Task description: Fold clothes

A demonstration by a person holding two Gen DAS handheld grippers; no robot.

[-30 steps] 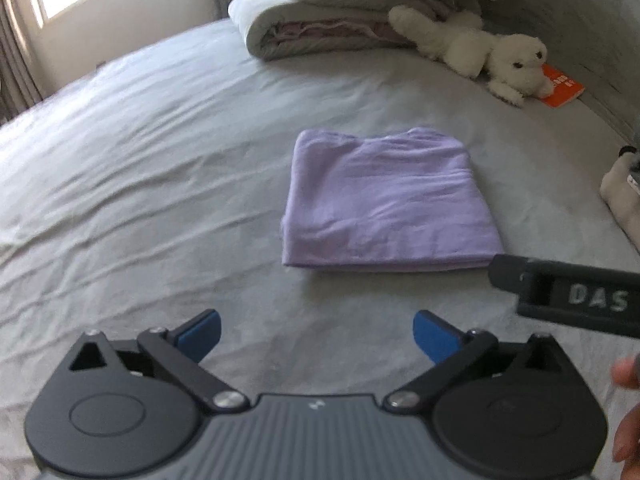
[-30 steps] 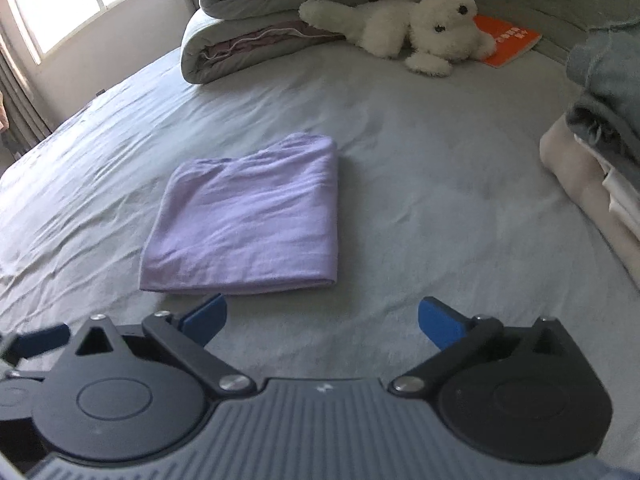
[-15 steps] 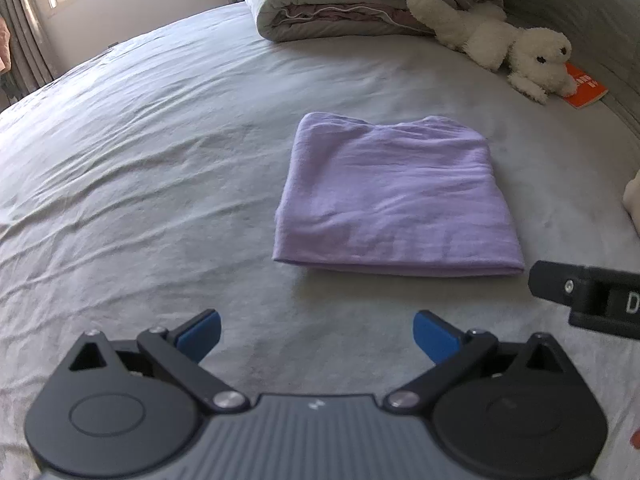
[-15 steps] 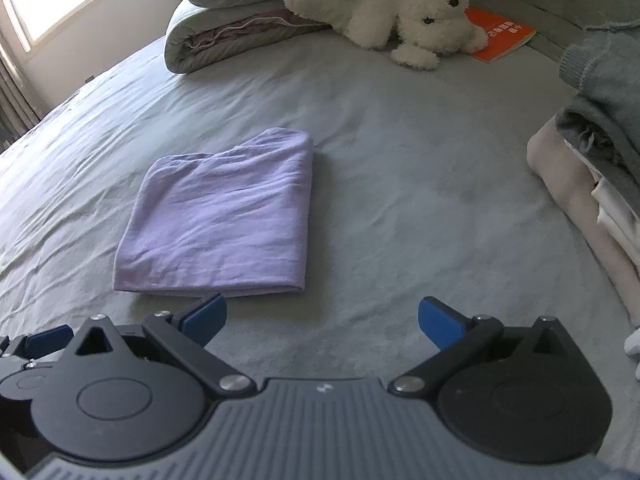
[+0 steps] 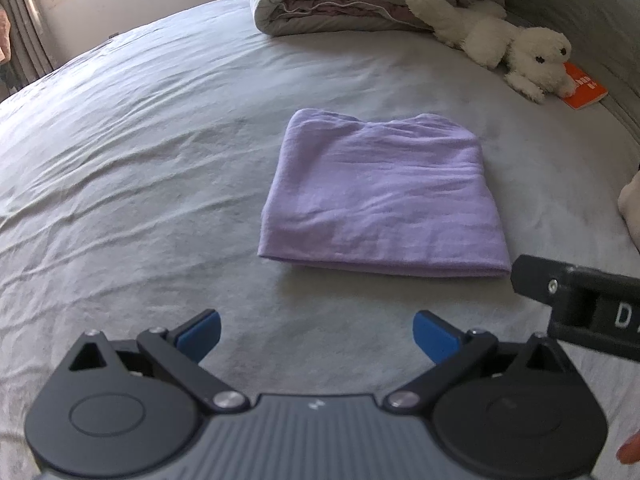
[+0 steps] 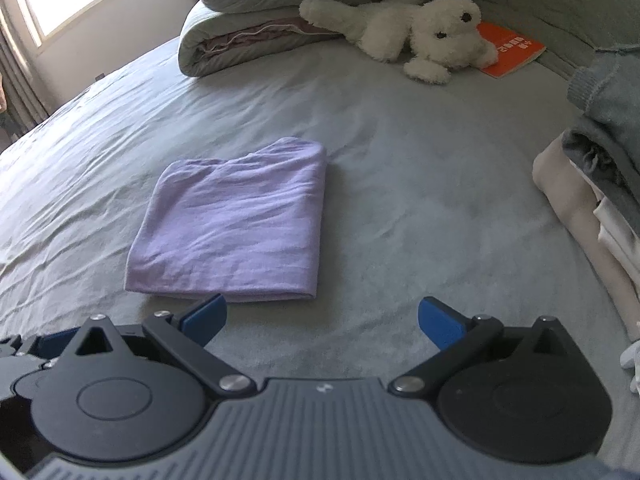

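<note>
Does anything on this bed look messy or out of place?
Nothing stands out. The purple garment lies folded flat on the bed sheet, both grippers open above it; the stuffed dog simply rests partly on an orange book.

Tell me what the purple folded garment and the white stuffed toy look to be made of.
Purple folded garment: thin, matte knit, likely cotton jersey; soft fine creases, no sheen. White stuffed toy: fluffy plush, probably synthetic; shaggy pile, dark bead-like eyes.

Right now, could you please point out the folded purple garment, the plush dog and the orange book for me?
purple garment (image 6: 236, 224), right wrist view, middle of its top layer.
plush dog (image 6: 444, 36), right wrist view, its head.
orange book (image 6: 514, 50), right wrist view, its cover.
</note>
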